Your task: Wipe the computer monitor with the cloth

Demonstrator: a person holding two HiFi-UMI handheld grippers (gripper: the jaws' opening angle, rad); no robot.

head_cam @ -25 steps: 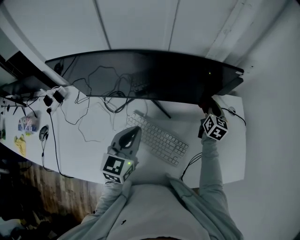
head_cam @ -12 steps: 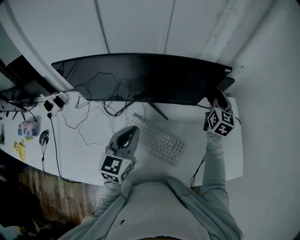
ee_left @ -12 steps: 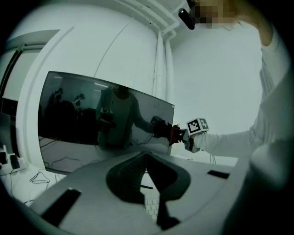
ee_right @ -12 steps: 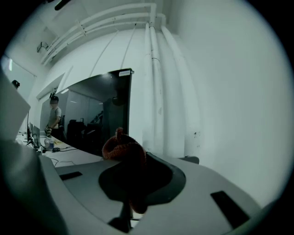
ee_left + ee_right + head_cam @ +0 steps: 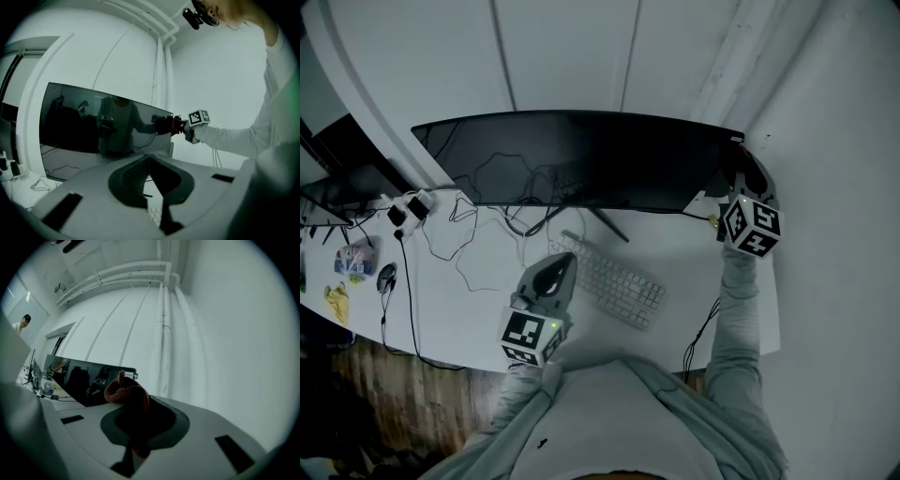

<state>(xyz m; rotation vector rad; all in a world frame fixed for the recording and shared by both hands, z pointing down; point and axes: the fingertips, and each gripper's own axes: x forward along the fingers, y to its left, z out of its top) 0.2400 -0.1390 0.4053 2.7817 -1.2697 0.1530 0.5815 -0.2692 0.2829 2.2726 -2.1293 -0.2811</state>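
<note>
- One cloth [image 5: 126, 392] is pinched in your right gripper [image 5: 742, 180], at the monitor [image 5: 581, 159]'s right edge.
- Most of it seems unwiped yet.
- Your left gripper [image 5: 562, 270]: pressed together, empty.

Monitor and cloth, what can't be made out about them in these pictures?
- Right gripper view: the bunched cloth hides the jaw tips, and only one end of the monitor shows.
- Head view: the right gripper covers the cloth, so contact with the monitor is hidden.
- Left gripper view: the cloth is too small to judge contact.
- All views: the monitor is too dark to show dust or smears.
</note>
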